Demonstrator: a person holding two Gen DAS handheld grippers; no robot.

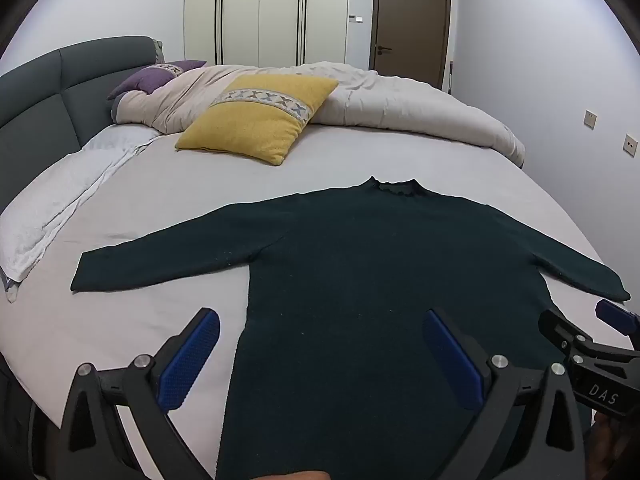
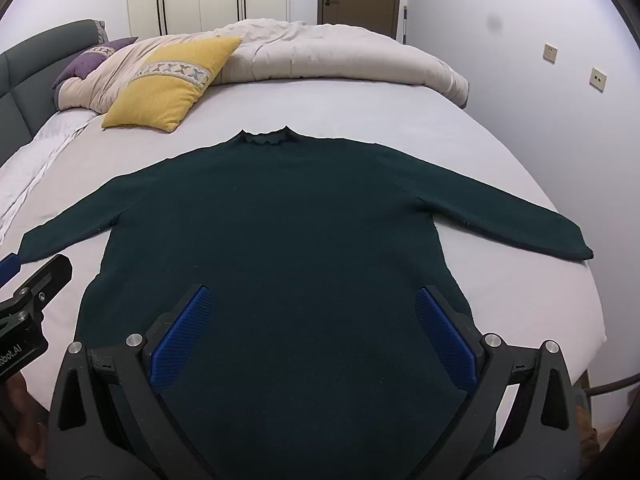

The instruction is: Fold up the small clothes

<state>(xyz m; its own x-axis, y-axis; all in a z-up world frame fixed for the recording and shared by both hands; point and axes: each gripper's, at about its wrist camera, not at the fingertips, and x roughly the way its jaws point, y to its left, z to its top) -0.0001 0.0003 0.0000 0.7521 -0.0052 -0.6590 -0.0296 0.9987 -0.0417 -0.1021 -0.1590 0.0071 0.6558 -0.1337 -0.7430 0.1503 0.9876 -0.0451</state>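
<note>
A dark green long-sleeved sweater (image 1: pixel 360 264) lies flat on the bed, collar away from me, both sleeves spread out to the sides; it also shows in the right wrist view (image 2: pixel 280 220). My left gripper (image 1: pixel 320 356) is open and empty, over the sweater's lower left side. My right gripper (image 2: pixel 314 332) is open and empty, over the sweater's lower middle. Each gripper shows at the edge of the other's view, the right one (image 1: pixel 592 344) and the left one (image 2: pixel 28 292).
The light grey bed sheet (image 1: pixel 168 208) surrounds the sweater. A yellow cushion (image 1: pixel 256 116), a beige duvet (image 1: pixel 400 100), a purple pillow (image 1: pixel 148 78) and a white towel (image 1: pixel 52 216) lie beyond and to the left. A grey headboard (image 1: pixel 48 92) stands left; wardrobe and door behind.
</note>
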